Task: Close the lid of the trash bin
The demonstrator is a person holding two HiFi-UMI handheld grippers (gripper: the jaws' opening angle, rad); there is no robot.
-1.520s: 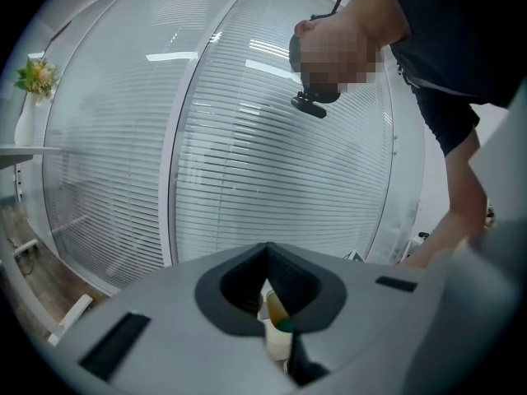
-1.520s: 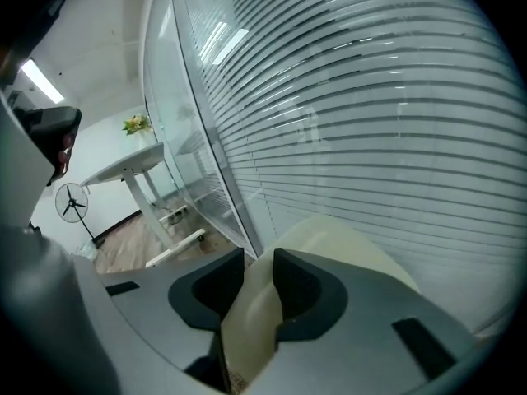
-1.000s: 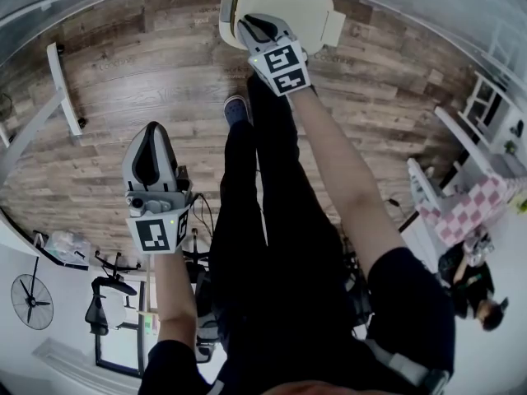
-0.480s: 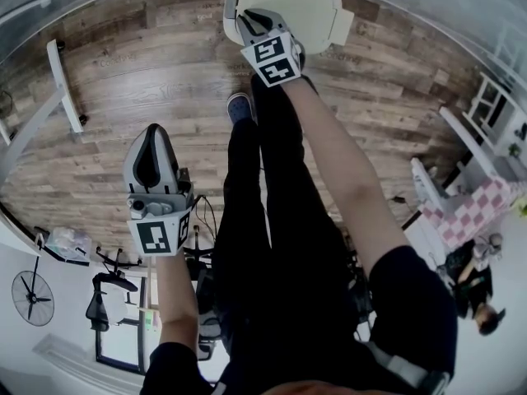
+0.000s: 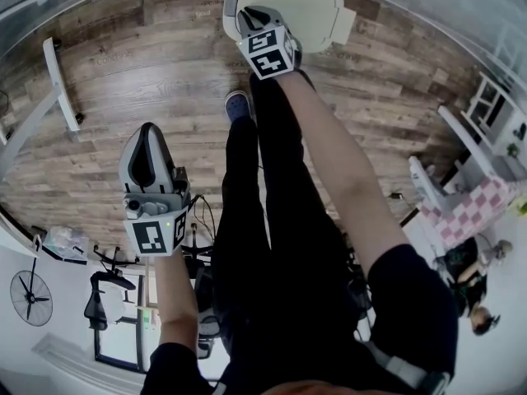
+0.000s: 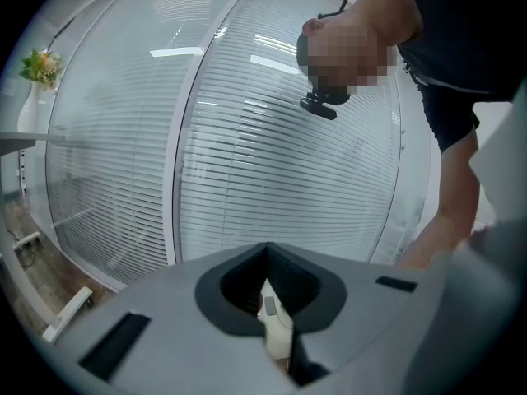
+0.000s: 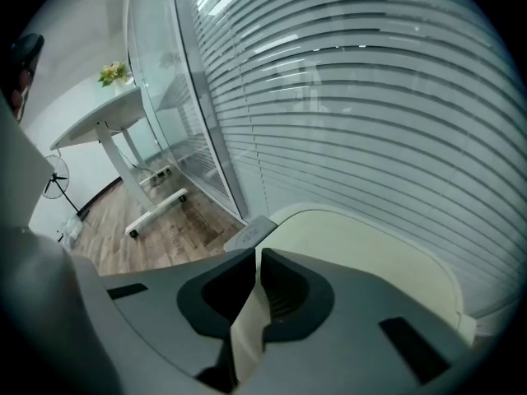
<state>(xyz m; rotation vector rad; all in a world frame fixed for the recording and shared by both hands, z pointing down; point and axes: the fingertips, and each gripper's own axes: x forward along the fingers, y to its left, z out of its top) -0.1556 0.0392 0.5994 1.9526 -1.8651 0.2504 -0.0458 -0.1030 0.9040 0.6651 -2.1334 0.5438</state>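
The trash bin's cream lid [image 5: 317,11] sits at the top of the head view, lying low and almost flat. In the right gripper view the lid [image 7: 362,249] fills the space just under the jaws. My right gripper [image 5: 247,15] points steeply down onto the lid's near left part; contact itself is hidden. My right gripper's [image 7: 257,255] jaws are closing, with only a thin slit and nothing between them. My left gripper [image 5: 151,134] hangs at the left, away from the bin. In its own view the left gripper [image 6: 265,252] has its tips together and holds nothing.
The person's black-clad legs and a shoe [image 5: 237,105] stand just before the bin. A glass wall with blinds [image 7: 354,97] rises behind it. A white desk leg [image 5: 62,81] stands at the left, a fan [image 5: 31,300] lower left, and a checkered cloth [image 5: 473,208] at the right.
My right gripper has sunk toward the bin and tipped further down, and the lid beneath it has dropped flatter. The left gripper has stayed where it was.
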